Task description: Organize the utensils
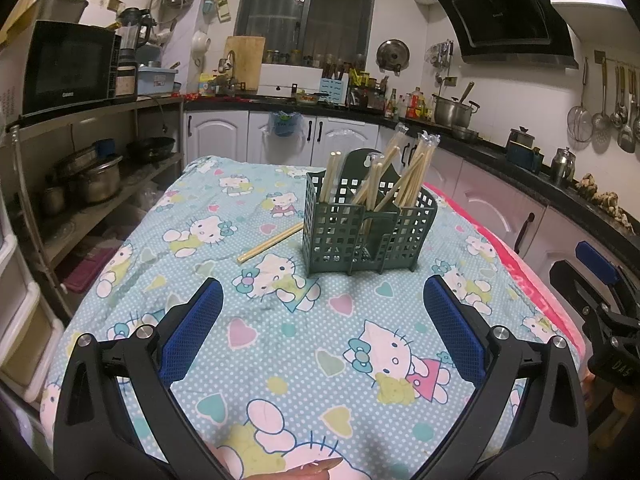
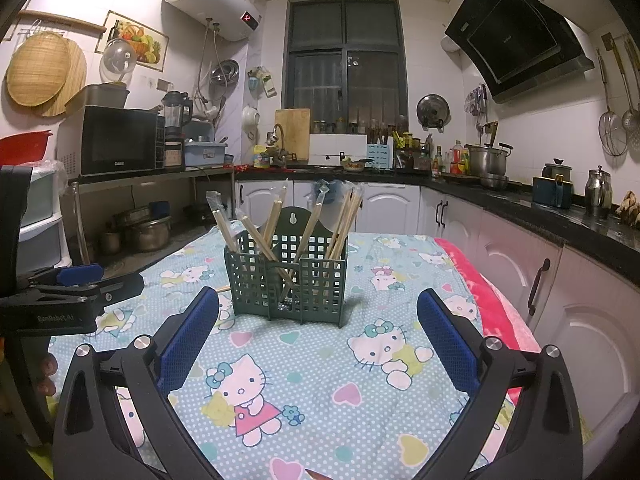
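A dark green lattice utensil holder (image 1: 362, 232) (image 2: 286, 280) stands upright on the cartoon-print tablecloth (image 1: 280, 328) (image 2: 320, 360). Several wrapped pairs of wooden chopsticks (image 1: 404, 176) (image 2: 276, 220) lean in its compartments. One pair of chopsticks (image 1: 270, 243) lies flat on the cloth just left of the holder; only its tip (image 2: 223, 289) shows in the right wrist view. My left gripper (image 1: 322, 288) is open, short of the holder, with nothing between its blue pads. My right gripper (image 2: 318, 300) is open too, in front of the holder and empty.
Shelves with pots and a microwave (image 1: 68, 66) run along the left. Kitchen counters (image 2: 520, 204) and white cabinets wrap the back and right. The right gripper's body (image 1: 600, 304) shows at the left view's right edge, the left gripper's (image 2: 60, 296) at the right view's left edge.
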A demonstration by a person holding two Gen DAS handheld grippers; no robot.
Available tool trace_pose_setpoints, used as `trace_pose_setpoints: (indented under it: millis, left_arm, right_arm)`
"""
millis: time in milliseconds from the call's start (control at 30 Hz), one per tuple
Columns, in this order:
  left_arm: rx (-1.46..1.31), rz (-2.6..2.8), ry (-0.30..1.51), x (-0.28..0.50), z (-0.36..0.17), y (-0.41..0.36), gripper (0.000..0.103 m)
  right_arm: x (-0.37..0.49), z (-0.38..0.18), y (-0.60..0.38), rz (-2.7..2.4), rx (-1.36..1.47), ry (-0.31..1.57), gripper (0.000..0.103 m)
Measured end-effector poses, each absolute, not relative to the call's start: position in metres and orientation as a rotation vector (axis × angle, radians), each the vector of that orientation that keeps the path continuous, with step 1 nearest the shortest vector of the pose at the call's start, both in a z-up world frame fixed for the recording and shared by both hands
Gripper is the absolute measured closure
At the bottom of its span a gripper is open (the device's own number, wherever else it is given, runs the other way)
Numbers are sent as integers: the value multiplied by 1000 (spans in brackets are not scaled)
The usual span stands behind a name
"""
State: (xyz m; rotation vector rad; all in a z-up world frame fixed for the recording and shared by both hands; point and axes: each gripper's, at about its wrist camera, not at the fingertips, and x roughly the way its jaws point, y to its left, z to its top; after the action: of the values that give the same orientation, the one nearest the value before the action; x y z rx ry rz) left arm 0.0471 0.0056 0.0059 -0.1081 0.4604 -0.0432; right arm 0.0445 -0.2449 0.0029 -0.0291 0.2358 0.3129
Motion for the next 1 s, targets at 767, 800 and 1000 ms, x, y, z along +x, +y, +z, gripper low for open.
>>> trace_pose_setpoints:
  millis: [767, 800, 1000]
  left_arm:
    - [-123, -26, 560, 61, -14, 6, 11]
    - [-124, -37, 569, 62, -14, 6, 11]
    - [-125, -25, 560, 65, -13, 12, 11]
  right_arm:
    - [51, 5, -263, 265, -13, 229, 6]
    - [51, 6, -264, 263, -14, 227, 6]
    - [60, 4, -272, 239, -1, 238, 6]
